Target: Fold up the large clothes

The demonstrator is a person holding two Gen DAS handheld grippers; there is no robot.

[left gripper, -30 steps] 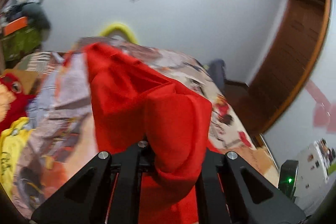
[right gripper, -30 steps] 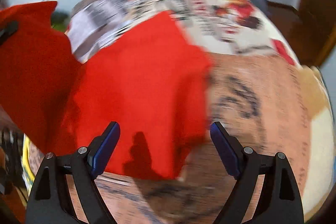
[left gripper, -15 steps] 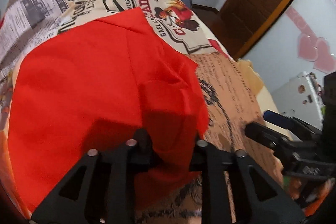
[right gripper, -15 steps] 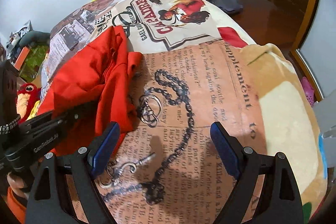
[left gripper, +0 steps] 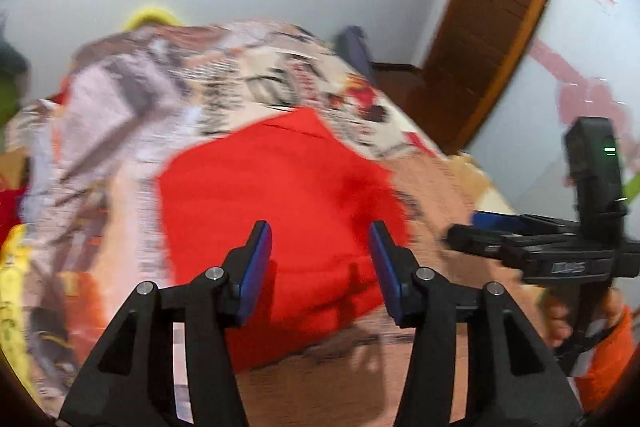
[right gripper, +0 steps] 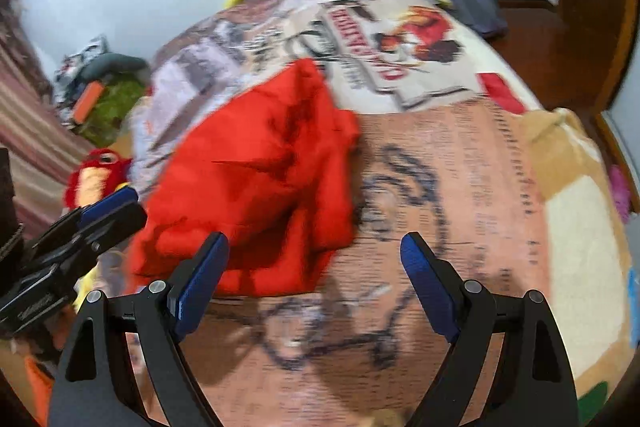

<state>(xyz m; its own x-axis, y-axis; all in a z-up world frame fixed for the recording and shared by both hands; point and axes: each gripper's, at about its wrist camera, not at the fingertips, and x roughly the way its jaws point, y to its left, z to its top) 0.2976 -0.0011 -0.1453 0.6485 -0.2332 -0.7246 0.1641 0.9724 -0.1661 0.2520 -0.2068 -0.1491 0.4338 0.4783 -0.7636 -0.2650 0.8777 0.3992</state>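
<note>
Printed bedspread [right gripper: 460, 163]; wooden door [left gripper: 492, 15]

One red garment [left gripper: 280, 203], two tools, left [left gripper: 318, 253] and right [right gripper: 314, 263], one printed bedspread [right gripper: 480, 187].

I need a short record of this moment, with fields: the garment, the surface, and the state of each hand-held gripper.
garment: red garment, bunched in loose folds, lying free
surface: bed with a printed blanket
left hand-held gripper: open, holds nothing, the garment lies beyond its fingers
right hand-held gripper: open, holds nothing, to the right of the garment
image quality: both views blurred
</note>
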